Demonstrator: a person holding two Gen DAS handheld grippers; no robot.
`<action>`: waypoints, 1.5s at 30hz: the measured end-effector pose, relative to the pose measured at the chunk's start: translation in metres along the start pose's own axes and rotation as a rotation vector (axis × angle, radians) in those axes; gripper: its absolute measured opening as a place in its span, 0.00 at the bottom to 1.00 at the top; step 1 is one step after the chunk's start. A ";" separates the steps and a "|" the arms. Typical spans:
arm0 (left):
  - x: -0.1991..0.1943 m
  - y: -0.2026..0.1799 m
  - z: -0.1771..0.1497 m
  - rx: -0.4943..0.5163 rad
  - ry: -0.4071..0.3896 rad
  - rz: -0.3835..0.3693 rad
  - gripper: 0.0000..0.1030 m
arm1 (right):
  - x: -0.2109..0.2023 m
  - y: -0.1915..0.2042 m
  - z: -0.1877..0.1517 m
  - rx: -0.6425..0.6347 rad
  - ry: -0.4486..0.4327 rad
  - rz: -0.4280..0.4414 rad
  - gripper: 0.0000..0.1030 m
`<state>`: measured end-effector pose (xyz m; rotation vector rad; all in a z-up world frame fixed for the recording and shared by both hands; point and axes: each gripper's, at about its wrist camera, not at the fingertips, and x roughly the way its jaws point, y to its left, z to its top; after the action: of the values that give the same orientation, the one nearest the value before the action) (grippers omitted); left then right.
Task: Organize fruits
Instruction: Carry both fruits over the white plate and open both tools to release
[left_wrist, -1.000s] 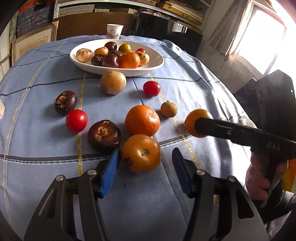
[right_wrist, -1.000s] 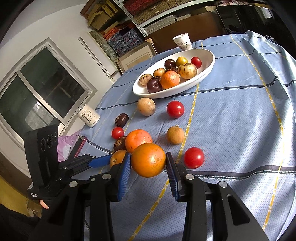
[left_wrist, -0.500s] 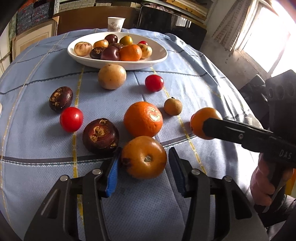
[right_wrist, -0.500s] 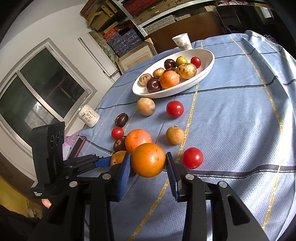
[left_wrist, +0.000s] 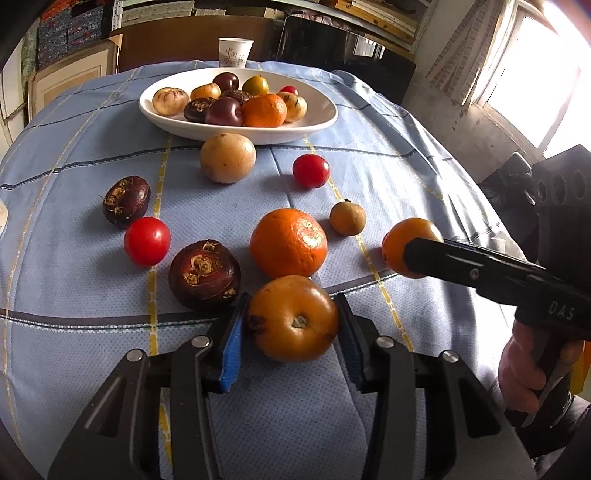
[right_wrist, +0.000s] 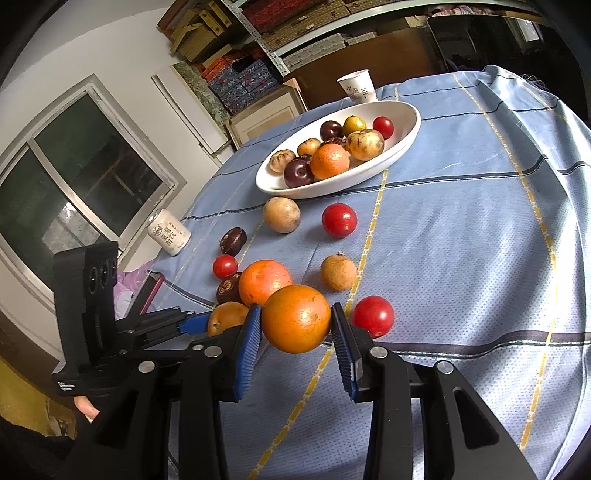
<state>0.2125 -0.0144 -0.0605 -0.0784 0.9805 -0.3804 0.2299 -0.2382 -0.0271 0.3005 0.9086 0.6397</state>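
A brown-orange fruit (left_wrist: 293, 317) with a stem dimple sits on the blue cloth between the blue pads of my left gripper (left_wrist: 291, 325). The jaws are closing and both pads touch its sides. My right gripper (right_wrist: 295, 325) is shut on a smooth orange (right_wrist: 295, 317) and holds it above the cloth; the left wrist view shows that orange (left_wrist: 400, 243) at the right. The white oval bowl (left_wrist: 317, 123) at the far side holds several fruits. From the right wrist view, the left gripper (right_wrist: 218, 321) and its fruit (right_wrist: 227, 317) lie at the lower left.
Loose on the cloth lie a mandarin (left_wrist: 288, 242), two dark water chestnuts (left_wrist: 204, 273), tomatoes (left_wrist: 147, 240), a tan round fruit (left_wrist: 227, 157) and a small brown one (left_wrist: 347, 218). A paper cup (left_wrist: 235, 51) stands behind the bowl, a can (right_wrist: 169, 232) at the table's left edge.
The left jaws have narrowed from wide apart until the pads meet the brown-orange fruit. The right gripper still holds its orange in the same place.
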 end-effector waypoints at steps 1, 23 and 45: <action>-0.001 0.000 0.000 0.000 -0.006 0.001 0.43 | 0.000 -0.001 0.000 0.000 -0.002 -0.002 0.37; -0.029 0.033 0.119 0.038 -0.148 0.087 0.43 | 0.008 -0.001 0.104 -0.101 -0.137 -0.132 0.37; 0.061 0.063 0.197 -0.027 -0.181 0.263 0.79 | 0.095 -0.040 0.173 -0.037 -0.164 -0.285 0.53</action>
<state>0.4216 0.0022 -0.0133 -0.0077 0.8049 -0.1163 0.4274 -0.2061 -0.0049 0.1827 0.7638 0.3626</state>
